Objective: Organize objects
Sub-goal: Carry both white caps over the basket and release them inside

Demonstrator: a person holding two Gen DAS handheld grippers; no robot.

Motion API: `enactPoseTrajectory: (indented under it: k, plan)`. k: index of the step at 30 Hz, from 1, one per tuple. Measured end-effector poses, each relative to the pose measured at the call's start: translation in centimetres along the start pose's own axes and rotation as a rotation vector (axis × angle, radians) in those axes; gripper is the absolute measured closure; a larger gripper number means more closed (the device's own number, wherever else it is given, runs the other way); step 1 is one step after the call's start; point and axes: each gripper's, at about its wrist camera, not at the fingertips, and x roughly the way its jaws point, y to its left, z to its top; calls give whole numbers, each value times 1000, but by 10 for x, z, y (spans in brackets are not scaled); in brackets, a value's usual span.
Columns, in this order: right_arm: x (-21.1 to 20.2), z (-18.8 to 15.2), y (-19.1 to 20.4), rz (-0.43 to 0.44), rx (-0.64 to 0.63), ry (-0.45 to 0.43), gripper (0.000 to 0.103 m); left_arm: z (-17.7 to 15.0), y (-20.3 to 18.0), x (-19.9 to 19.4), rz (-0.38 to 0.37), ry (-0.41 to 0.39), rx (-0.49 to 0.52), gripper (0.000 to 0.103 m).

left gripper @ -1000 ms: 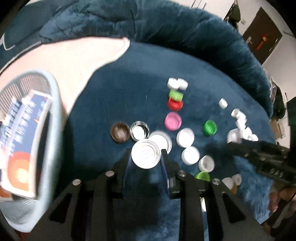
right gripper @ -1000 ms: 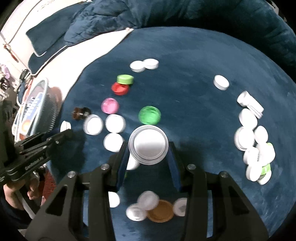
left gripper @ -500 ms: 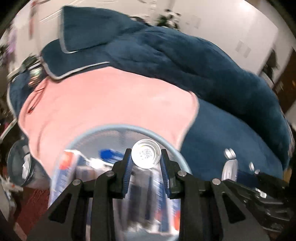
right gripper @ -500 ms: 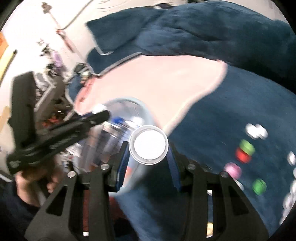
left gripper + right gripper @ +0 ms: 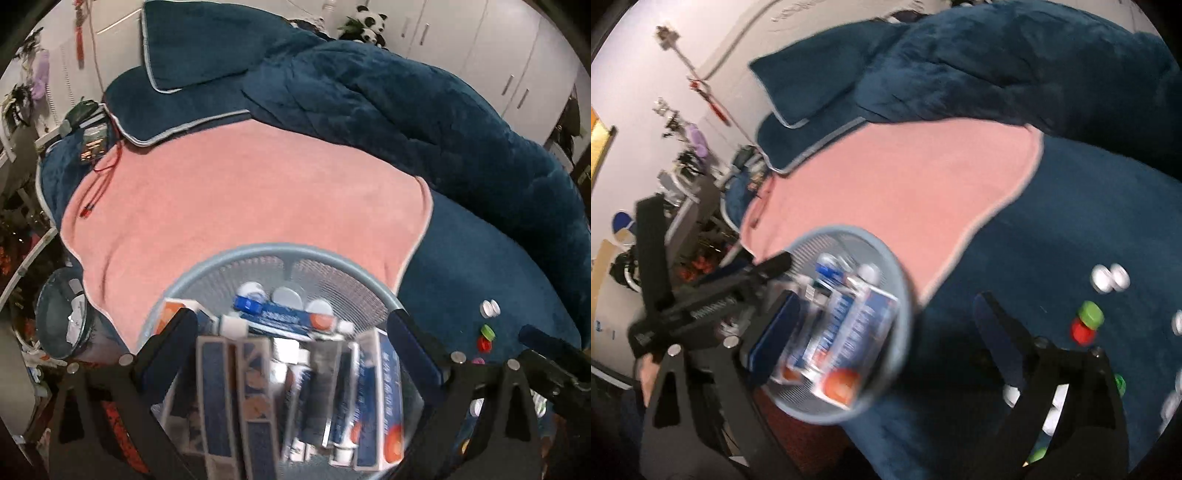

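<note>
Both tongs gape empty over the blurred basket (image 5: 221, 266).

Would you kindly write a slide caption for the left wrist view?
Left tool open above the blue mesh basket of toothpaste boxes, bottle caps scattered on the blue blanket.

Your left gripper (image 5: 291, 325) is spread wide, jaws far apart, nothing between the fingers (image 5: 173, 343). It's pointing forward and down. Your right gripper (image 5: 886, 317) is also spread wide and holding nothing, view tilted and blurred. From the right wrist view, the left gripper (image 5: 713, 295) shows at the left edge, with your left hand (image 5: 646, 373) partly visible gripping its handle. Right hand not visible.
</note>
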Motion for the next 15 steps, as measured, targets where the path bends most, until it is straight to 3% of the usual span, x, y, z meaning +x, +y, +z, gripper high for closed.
enactPoseTrajectory:
  k: [4,15]
  plan:
    - [-6,-8,-16,-59,34,16,0,-5,-13,-5,-3,-2,26,1]
    - [-37,-30,-43,-104,84,0,0,-21,-55,-16,-27,8,91,1]
